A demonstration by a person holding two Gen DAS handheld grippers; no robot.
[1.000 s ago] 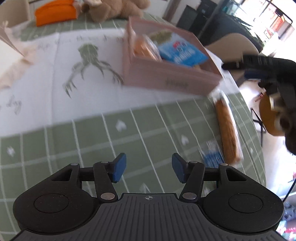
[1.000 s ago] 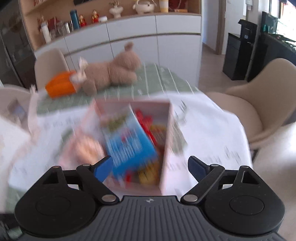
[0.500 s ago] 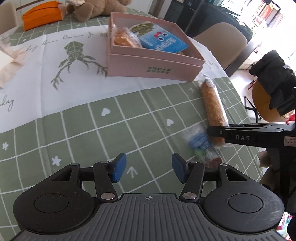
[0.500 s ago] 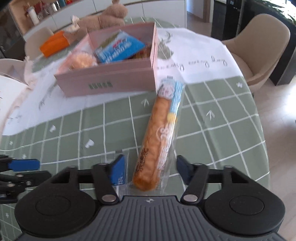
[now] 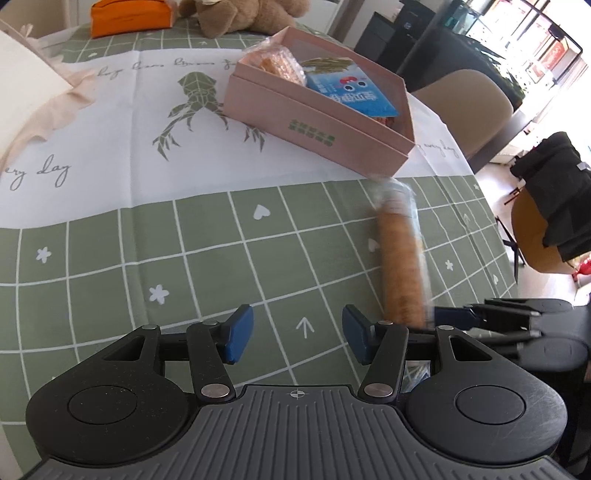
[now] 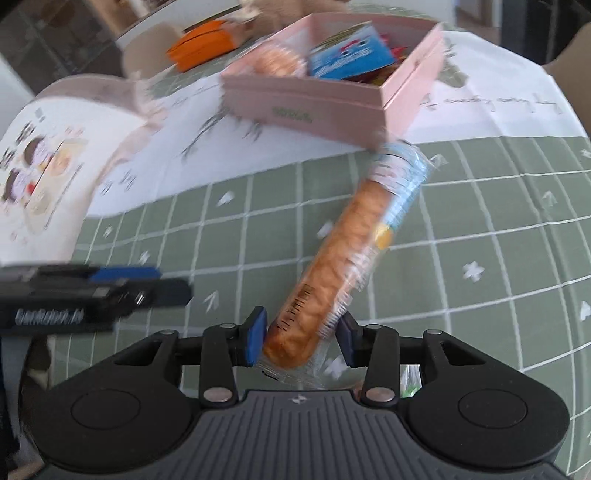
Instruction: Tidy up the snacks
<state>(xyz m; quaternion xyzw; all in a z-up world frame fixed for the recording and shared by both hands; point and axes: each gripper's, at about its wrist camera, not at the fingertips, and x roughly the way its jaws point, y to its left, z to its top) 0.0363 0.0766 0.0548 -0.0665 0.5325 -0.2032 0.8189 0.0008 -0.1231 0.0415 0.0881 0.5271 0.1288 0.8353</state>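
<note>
- Left wrist view: the left gripper (image 5: 297, 338) has its blue pads spread apart with nothing between them; only green checked tablecloth (image 5: 221, 258) shows in the gap.
- Ahead and to the right of the left tongs lies the long cracker sleeve (image 5: 402, 262), blurred, with its near end at the blue fingertip of the right gripper (image 5: 452, 317), which enters from the right edge.
- Farther ahead, beyond the sleeve's far end, stands the pink box (image 5: 317, 125) on a white printed cloth (image 5: 122, 122). The box holds a blue snack packet (image 5: 351, 94) and a wrapped pastry (image 5: 277, 64).
- Far ahead to the left are an orange pouch (image 5: 129, 16) and a plush bear (image 5: 243, 14).
- Right wrist view: the right gripper (image 6: 303, 336) pinches the near end of the cracker sleeve (image 6: 351, 251), a pad pressing on each side of the wrapper.
- The sleeve runs forward and to the right from the tongs; its far end is close to the near corner of the pink box (image 6: 332, 99).
- To the left of the right tongs the left gripper (image 6: 122, 280) is visible, blurred.
</note>
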